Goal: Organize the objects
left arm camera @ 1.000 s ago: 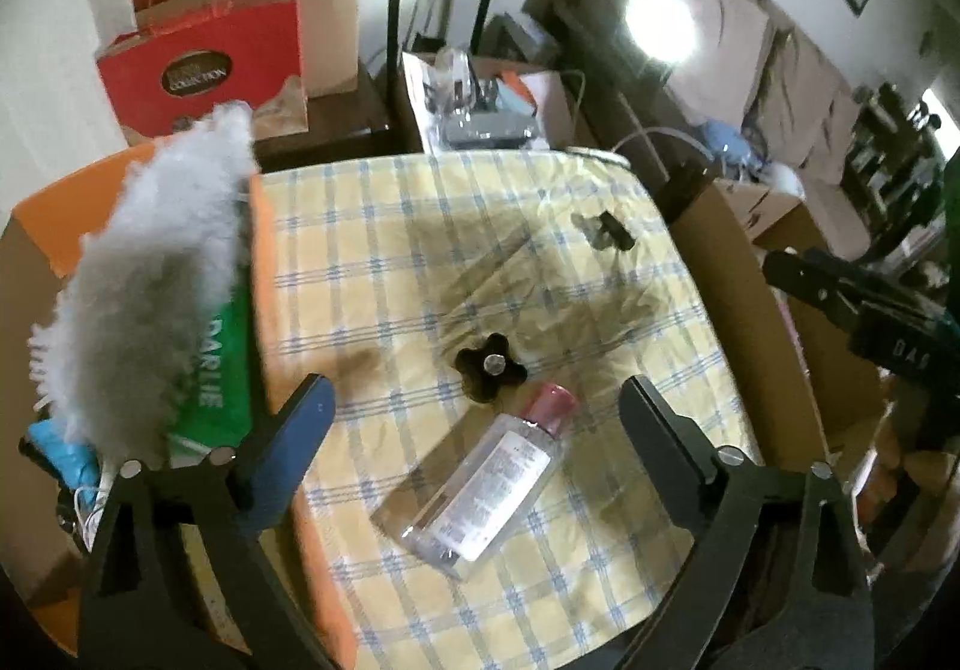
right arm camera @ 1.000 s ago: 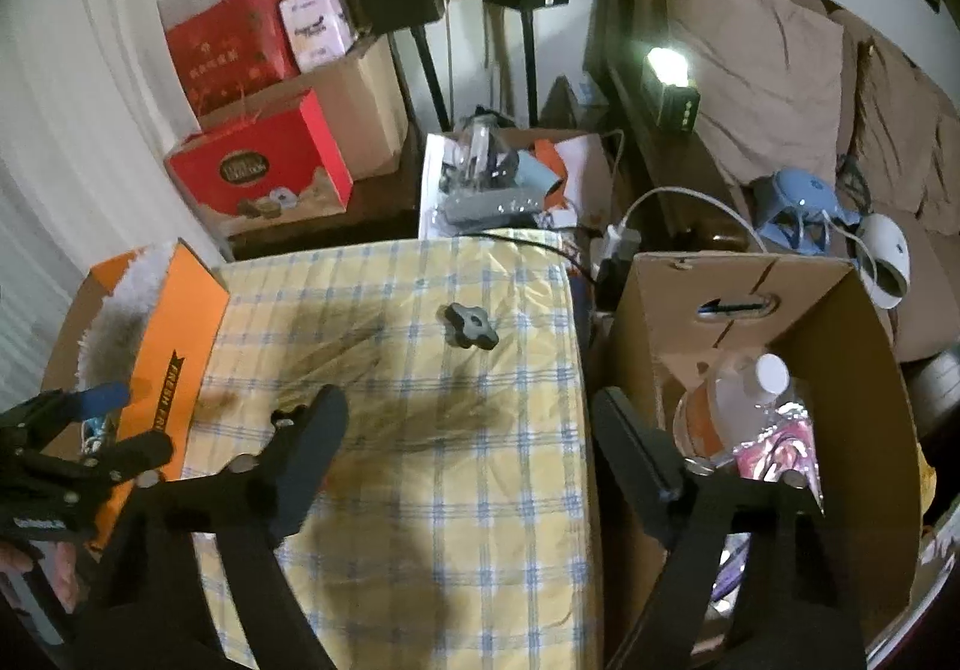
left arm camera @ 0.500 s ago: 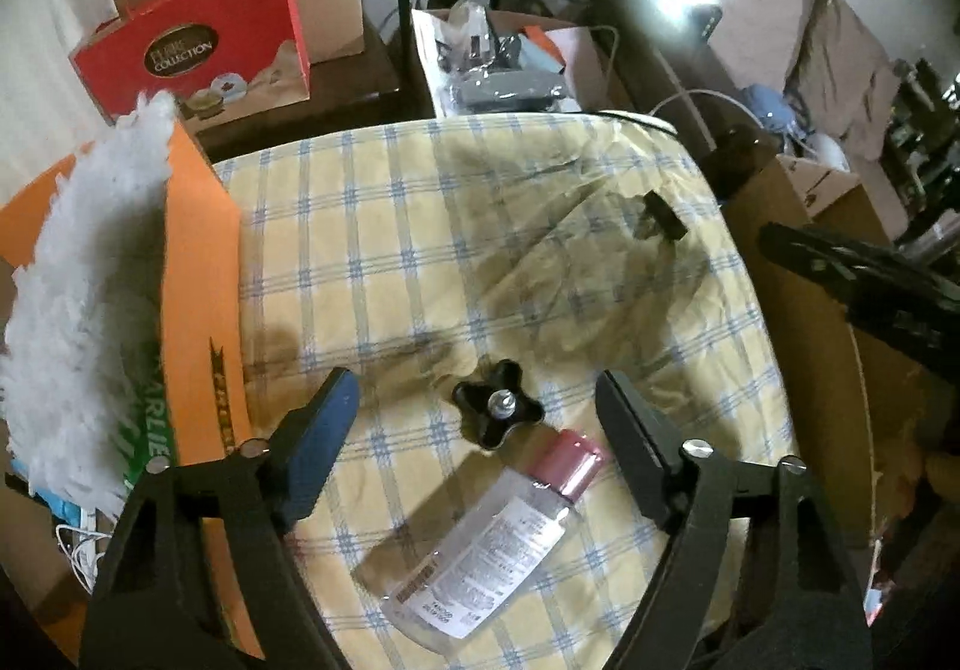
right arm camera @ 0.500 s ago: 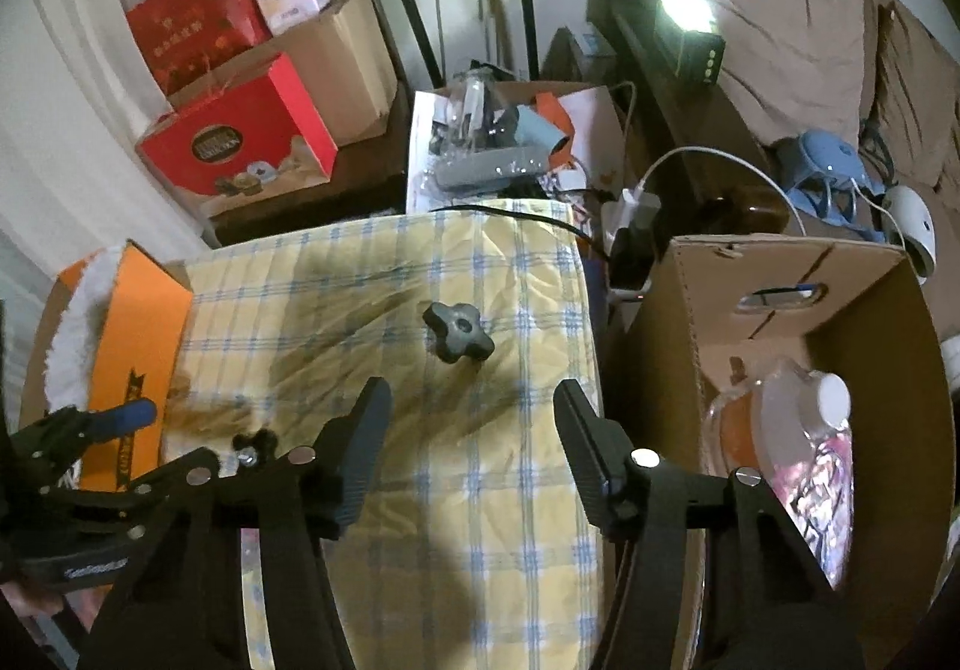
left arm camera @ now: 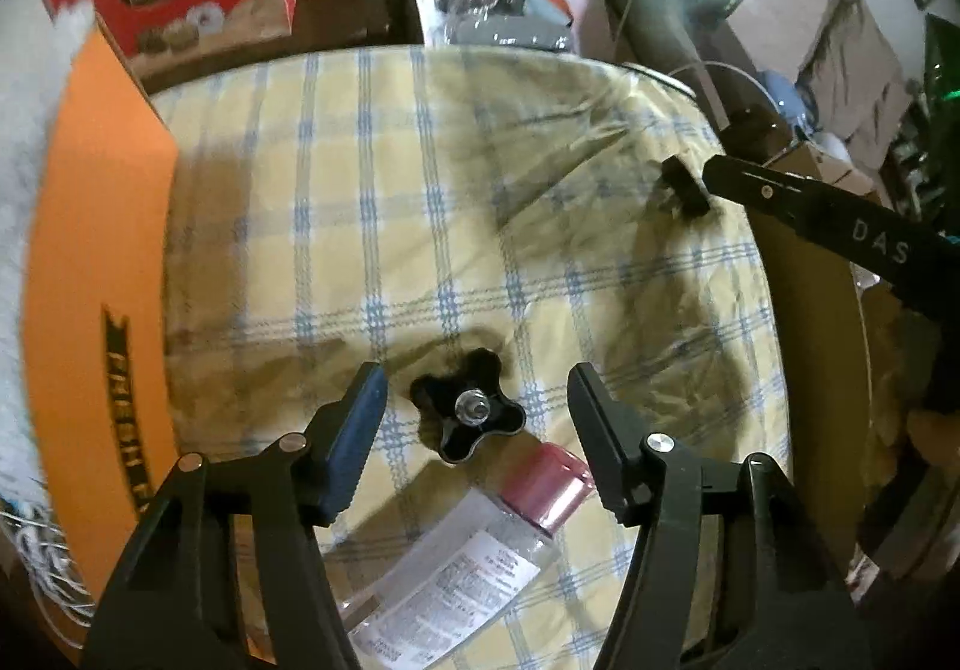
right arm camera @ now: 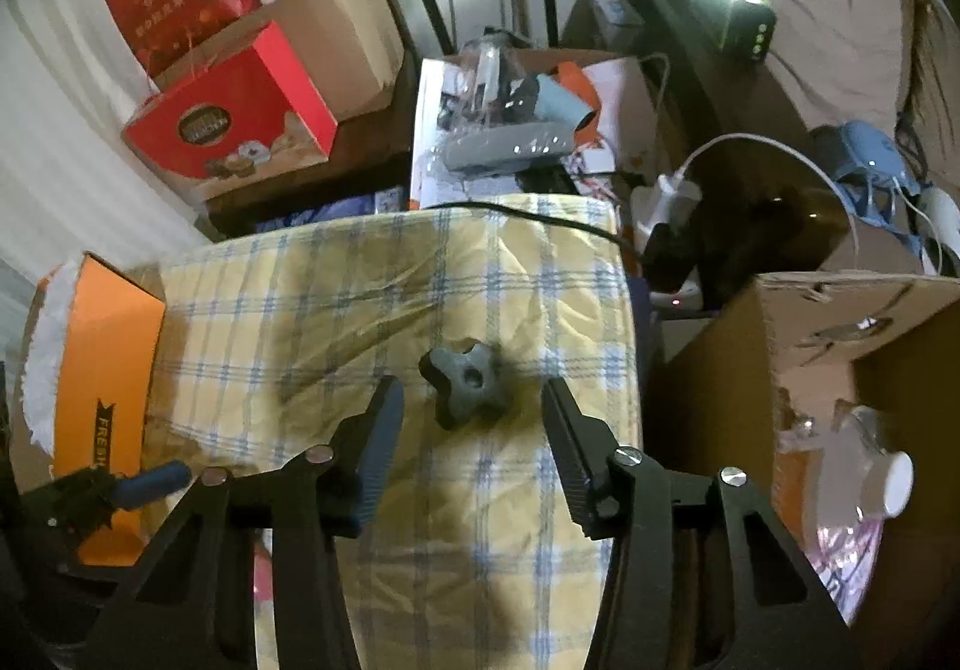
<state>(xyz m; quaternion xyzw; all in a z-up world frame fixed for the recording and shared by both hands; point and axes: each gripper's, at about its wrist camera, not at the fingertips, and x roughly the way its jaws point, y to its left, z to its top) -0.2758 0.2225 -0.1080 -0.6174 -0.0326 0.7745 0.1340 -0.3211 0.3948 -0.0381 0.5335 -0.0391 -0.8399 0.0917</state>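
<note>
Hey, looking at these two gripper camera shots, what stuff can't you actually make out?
- Clear bottle, left wrist view: lower end cut off by the left gripper and the frame edge; label print too small to read.
- Orange box, left wrist view: blurred, lettering partly cut off.
- Cardboard box contents, right wrist view: blurred, partly behind its wall.
- Whether either star knob is touched: right gripper fingers appear apart from it.

We've got matte black frames on both the left gripper [left arm camera: 474, 400] and the right gripper [right arm camera: 471, 412], with silver screws at the pivots. One ribbed blue pad [left arm camera: 357, 430] each, the other finger black, and white "DAS" lettering down the side.
</note>
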